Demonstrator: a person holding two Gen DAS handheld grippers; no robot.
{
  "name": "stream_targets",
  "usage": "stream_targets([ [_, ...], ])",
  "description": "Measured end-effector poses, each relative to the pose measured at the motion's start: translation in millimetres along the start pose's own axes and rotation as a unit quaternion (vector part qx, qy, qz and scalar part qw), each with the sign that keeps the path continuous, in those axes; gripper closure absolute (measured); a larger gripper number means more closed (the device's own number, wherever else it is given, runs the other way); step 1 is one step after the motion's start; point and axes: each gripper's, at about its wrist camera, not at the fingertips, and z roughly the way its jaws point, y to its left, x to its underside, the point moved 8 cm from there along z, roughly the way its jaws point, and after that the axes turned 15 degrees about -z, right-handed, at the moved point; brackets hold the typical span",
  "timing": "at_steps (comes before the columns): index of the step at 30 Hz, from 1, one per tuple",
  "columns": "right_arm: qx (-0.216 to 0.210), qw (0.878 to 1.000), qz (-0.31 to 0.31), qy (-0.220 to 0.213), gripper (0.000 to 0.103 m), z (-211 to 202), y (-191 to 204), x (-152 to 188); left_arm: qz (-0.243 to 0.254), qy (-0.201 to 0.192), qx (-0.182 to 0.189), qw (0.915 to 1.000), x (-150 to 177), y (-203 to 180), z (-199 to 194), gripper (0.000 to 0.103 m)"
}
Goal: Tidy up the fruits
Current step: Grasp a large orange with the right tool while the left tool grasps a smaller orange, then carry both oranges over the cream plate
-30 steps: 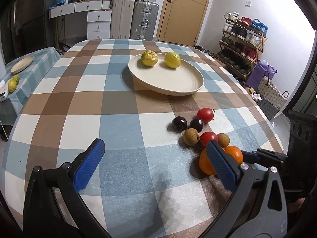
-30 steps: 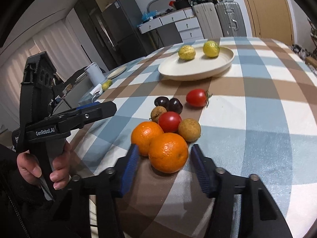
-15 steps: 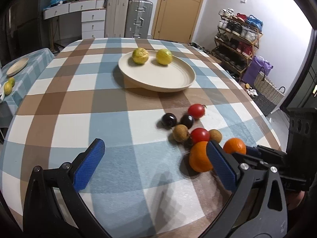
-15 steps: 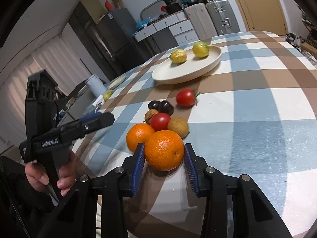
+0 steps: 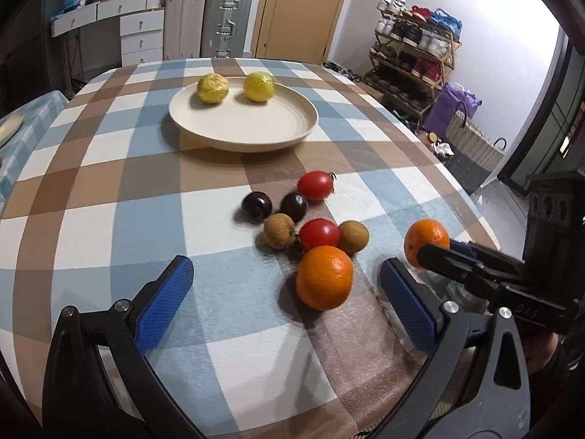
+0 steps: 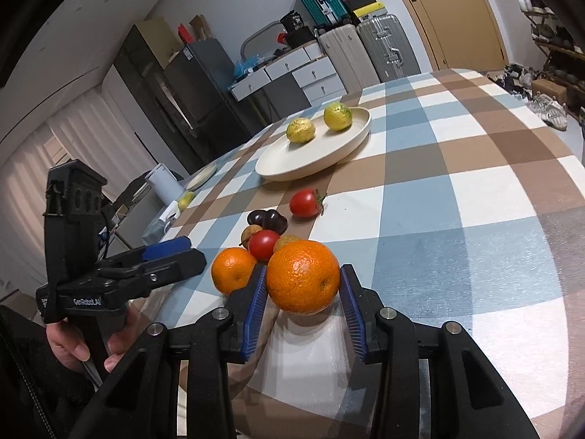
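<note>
The right tool grips an orange, round with no long axis, raised just off the bench. The left tool gapes wide near a second orange on the bench.

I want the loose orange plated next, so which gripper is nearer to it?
Left. The left gripper is open with the loose orange just ahead between its fingers. The right gripper is beside it, shut on the other orange.
</note>
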Motion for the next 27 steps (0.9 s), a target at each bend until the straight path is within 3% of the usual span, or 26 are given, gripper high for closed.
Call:
stream_targets([
  [8, 0.000, 1.000, 0.000, -0.013, 0.063, -7.2, -2.4, 0.2, 0.023, 0.010, 0.007, 0.9997, 9.2, -12.8, 7.5, 0.001],
  [11, 0.000, 1.000, 0.001, -0.016, 0.063, -9.2, -3.8, 1.1, 0.023, 0.011, 0.015, 0.9996, 9.0, -14.8, 7.7, 0.006],
  [19, -0.001, 1.000, 0.000, -0.017, 0.063, -11.3, -4.5, 3.0, 0.030, 0.028, 0.032, 0.9986, 14.0, -22.2, 10.9, 0.042],
  [21, 0.000, 1.000, 0.000, -0.017, 0.063, -11.3, -4.7, 3.2, 0.034, 0.039, 0.031, 0.9982, 16.2, -23.4, 13.8, 0.071],
  [27, -0.004, 1.000, -0.003, -0.014, 0.063, -10.4, -3.6, 4.3, 0.041, 0.048, 0.044, 0.9971, 20.3, -27.7, 13.2, 0.072],
])
